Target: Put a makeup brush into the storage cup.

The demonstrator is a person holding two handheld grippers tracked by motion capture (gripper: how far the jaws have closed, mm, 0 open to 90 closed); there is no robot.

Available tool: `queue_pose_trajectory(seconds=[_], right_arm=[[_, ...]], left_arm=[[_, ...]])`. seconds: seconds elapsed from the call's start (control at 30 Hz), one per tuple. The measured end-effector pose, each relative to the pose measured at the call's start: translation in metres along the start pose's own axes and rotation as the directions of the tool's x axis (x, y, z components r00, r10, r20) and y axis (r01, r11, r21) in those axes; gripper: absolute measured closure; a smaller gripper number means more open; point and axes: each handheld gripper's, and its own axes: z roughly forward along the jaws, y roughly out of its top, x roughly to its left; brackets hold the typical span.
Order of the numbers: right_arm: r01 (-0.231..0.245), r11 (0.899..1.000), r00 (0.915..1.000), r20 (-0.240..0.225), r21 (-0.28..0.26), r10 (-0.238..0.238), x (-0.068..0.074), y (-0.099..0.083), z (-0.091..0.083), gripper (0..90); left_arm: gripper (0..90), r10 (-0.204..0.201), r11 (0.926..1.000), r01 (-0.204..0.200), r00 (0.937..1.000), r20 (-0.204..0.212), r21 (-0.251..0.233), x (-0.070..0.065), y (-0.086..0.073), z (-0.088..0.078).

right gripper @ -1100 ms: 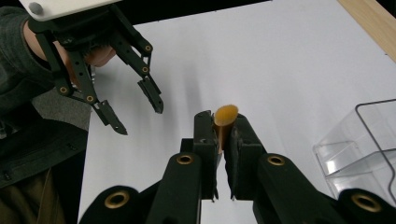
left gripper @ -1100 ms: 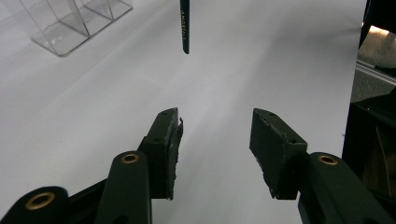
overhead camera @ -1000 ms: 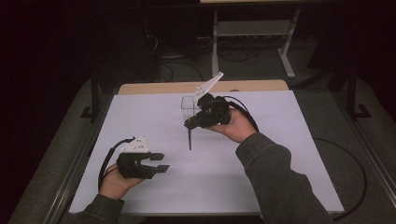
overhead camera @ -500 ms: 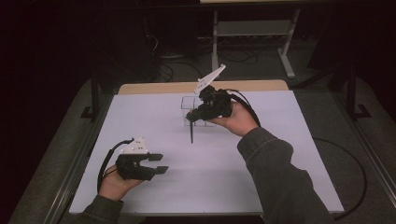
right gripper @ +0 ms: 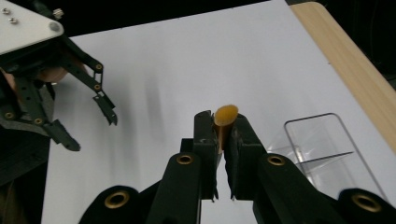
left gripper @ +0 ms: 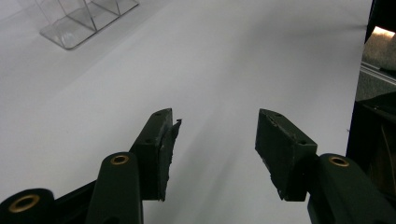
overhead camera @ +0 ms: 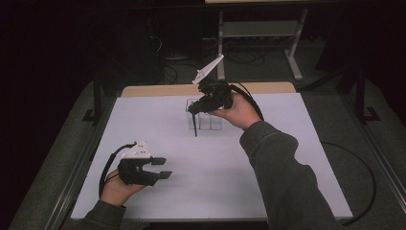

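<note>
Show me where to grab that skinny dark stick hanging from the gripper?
Take the stick on its bare lower shaft, below the right gripper, whose shut jaws already pinch its top end. Come in level from the side, with the jaws across the shaft. It is thin and hangs nearly upright above the table, so a sideways pinch probably fits best.

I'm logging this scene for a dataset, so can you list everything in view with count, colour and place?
Clear plastic organiser: one, see-through, with compartments, far middle of the table.
Thin stick: one, dark with a yellow-orange end, clamped in the right gripper, hanging down beside the organiser.
Table: one, white top with a wooden far edge.
Metal frame: one, pale grey, on the floor behind the table.
Left gripper: one, black with a white plate, near left of the table, jaws apart with nothing between them.
Right gripper: one, black, raised above the organiser.
Sleeves: two, grey-green.
</note>
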Motion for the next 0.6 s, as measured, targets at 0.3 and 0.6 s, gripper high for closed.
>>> queue_pose_trajectory(seconds=[0.3, 0.6], right_arm=[[-0.013, 1.0, 0.9998, 0.013, 0.015, 0.013, -0.011, 0.013, 0.002, 83.0], [-0.012, 1.0, 0.999, 0.042, 0.015, 0.011, -0.021, 0.025, -0.001, 83.0]], left_arm=[[44.3, -0.012, 0.9997, 0.012, 0.9999, -0.006, -0.02, 0.002, -0.002, -0.005], [44.5, -0.015, 0.9996, 0.015, 0.9999, 0.0, -0.024, 0.0, -0.002, -0.005]])
